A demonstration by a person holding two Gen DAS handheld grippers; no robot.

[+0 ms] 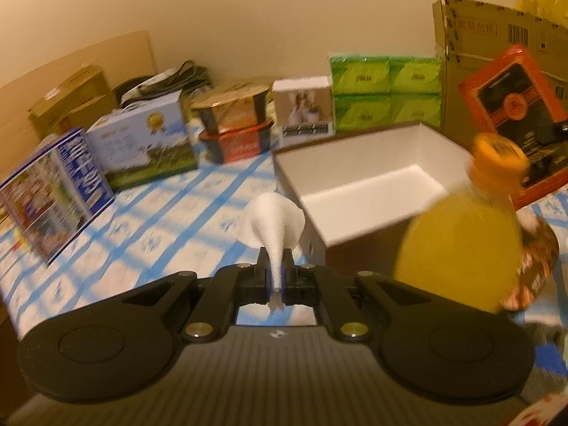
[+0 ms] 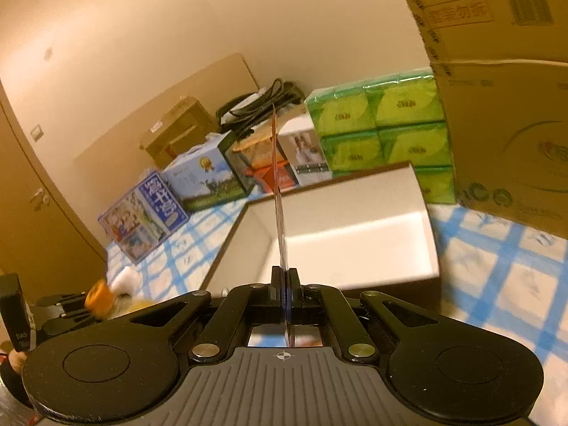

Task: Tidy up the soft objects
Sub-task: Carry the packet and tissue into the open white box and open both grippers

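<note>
My left gripper [image 1: 275, 259] is shut on a white soft cloth [image 1: 271, 216], which fans out above the jaws. It hangs just left of an open white box [image 1: 355, 174] on a blue-checked tablecloth [image 1: 159, 220]. My right gripper [image 2: 285, 273] is shut on a thin flat packet [image 2: 278, 206], seen edge-on and standing up from the jaws in front of the same white box [image 2: 355, 198]. An orange and black flat packet [image 1: 511, 117] shows at the right of the left wrist view, perhaps the same one. The box's inside looks bare.
A yellow juice bottle [image 1: 461, 234] with an orange cap stands close on the right. Green tissue packs [image 1: 387, 92] and a tall cardboard box [image 1: 479, 53] stand behind the white box. Several printed cartons [image 1: 142, 142] line the back left. Tissue packs [image 2: 380, 131] and cardboard box [image 2: 497, 106] crowd the right.
</note>
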